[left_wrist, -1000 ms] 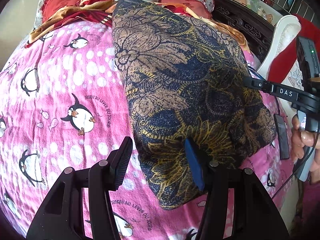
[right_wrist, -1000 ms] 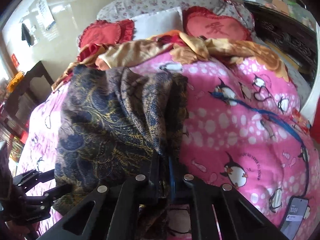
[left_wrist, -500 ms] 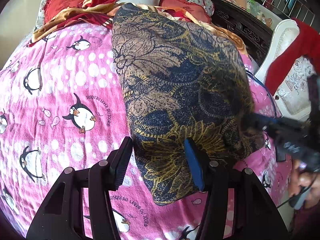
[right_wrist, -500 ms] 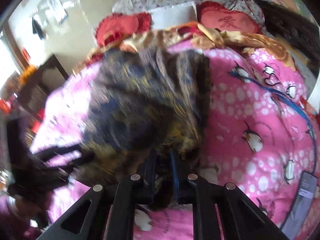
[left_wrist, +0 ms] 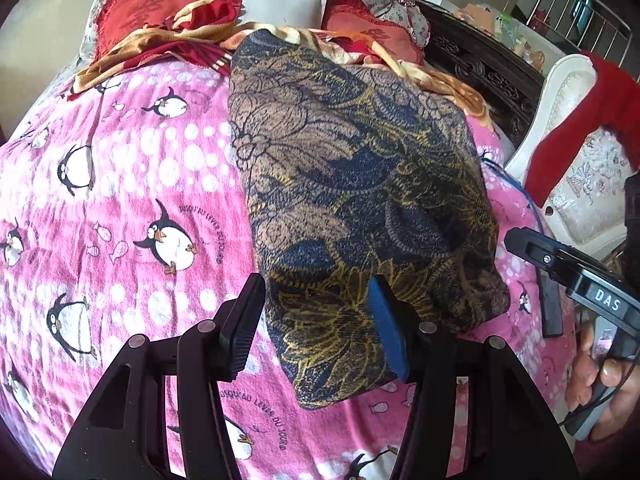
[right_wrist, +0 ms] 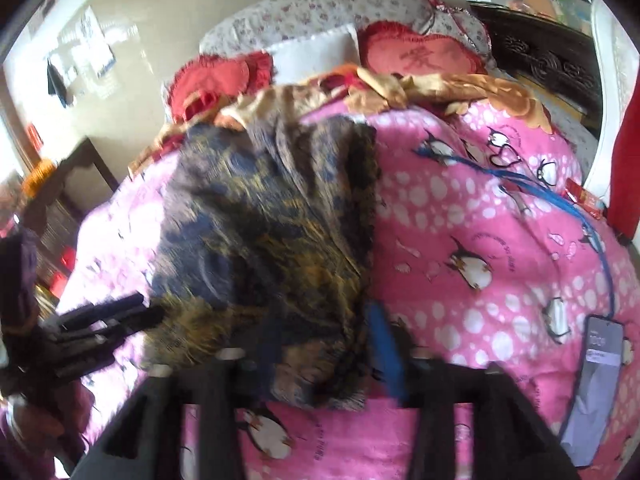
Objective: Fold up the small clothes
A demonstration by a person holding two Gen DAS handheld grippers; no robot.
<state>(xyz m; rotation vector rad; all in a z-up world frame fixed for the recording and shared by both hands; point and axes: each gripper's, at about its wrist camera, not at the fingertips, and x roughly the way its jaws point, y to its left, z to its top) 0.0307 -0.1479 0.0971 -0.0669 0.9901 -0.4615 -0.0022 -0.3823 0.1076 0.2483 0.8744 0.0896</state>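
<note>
The dark blue and gold patterned garment (left_wrist: 352,184) lies on the pink penguin blanket (left_wrist: 120,184) as a long folded band, running from the near edge of the bed toward the red heart-shaped cushions (left_wrist: 156,12) at the far end. It looks folded lengthwise at least once; judging by its length, a crosswise fold is probably left.

The left gripper (left_wrist: 316,320) has its jaws apart, straddling the near end of the cloth without clamping it. The right gripper (right_wrist: 320,344) is blurred, but its fingers appear spread, with the garment's near right edge between them. A phone (right_wrist: 592,384) lies on the blanket at the near right, on a blue cable (right_wrist: 560,200).

No containers show in either view.
</note>
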